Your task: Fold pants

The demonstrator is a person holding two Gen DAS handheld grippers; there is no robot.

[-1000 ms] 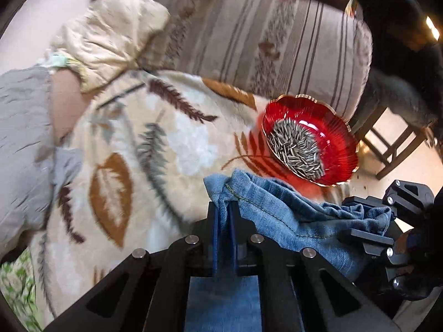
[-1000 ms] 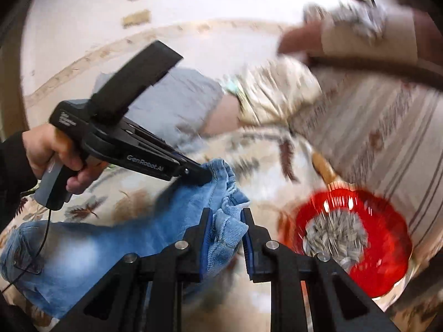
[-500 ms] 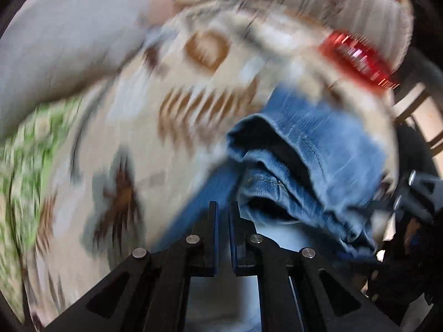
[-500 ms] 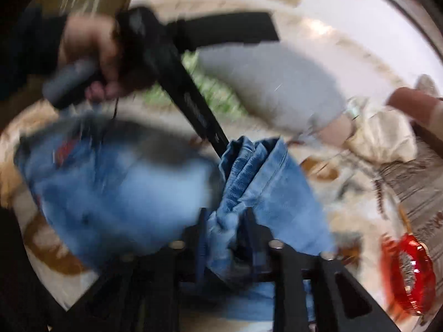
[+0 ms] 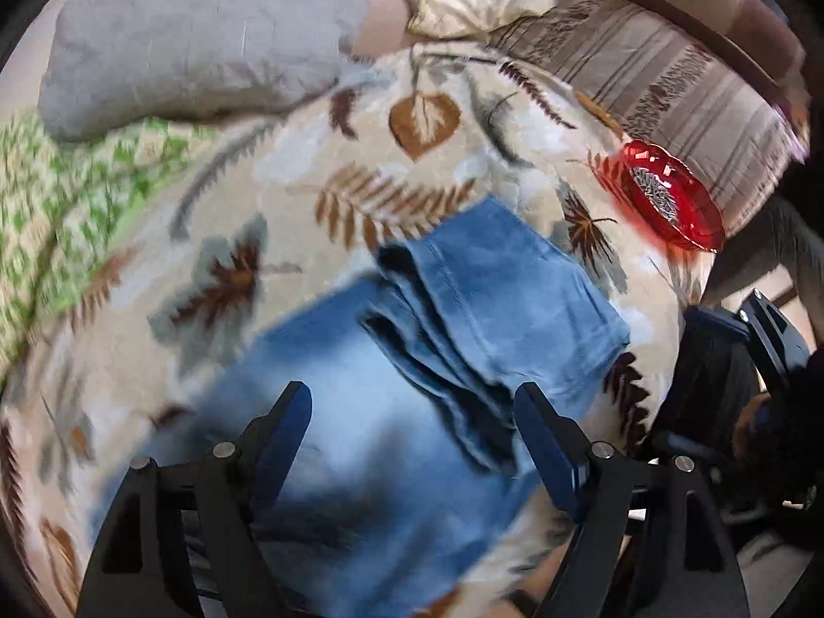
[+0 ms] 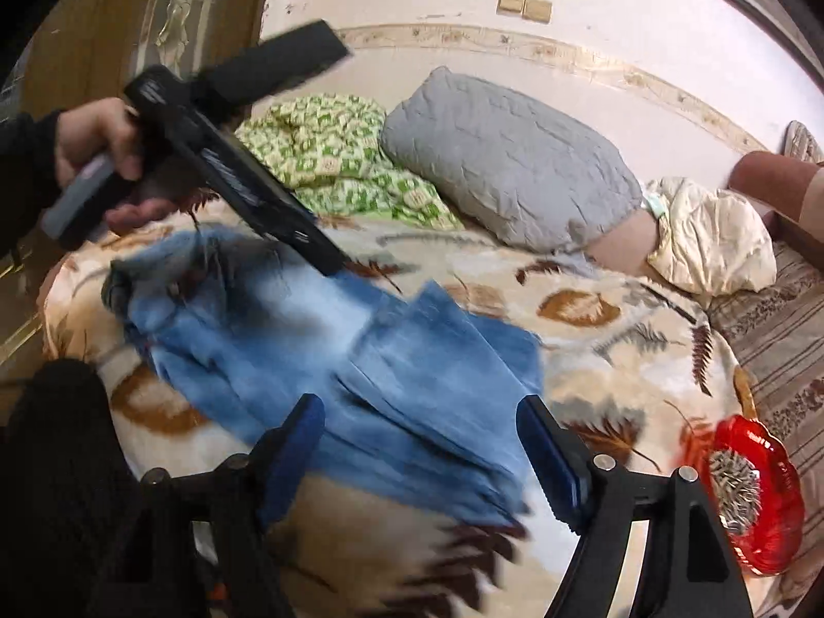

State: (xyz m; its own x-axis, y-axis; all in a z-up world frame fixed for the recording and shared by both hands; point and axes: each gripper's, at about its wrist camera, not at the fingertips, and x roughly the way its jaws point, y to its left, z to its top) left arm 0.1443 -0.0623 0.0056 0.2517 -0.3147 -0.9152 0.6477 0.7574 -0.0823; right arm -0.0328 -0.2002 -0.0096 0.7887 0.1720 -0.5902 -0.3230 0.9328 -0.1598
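Blue denim pants [image 5: 391,381] lie on a leaf-patterned blanket [image 5: 329,175], the leg ends folded back over the upper part. In the right wrist view the pants [image 6: 360,360] stretch from the waist at the left to the folded leg ends in the middle. My left gripper [image 5: 412,412] is open and empty just above the pants. It also shows in the right wrist view [image 6: 329,262], held by a hand, its tip over the denim. My right gripper [image 6: 422,422] is open and empty above the folded leg ends.
A red glass dish [image 6: 747,494] of seeds sits on the blanket at the right, also in the left wrist view [image 5: 669,195]. A grey pillow [image 6: 510,165], a green patterned cloth [image 6: 335,154] and a cream cloth [image 6: 710,232] lie at the back.
Both grippers, shut on the leg ends before, carried them over toward the waist, then opened and let go. The leg ends now lie on the pants.
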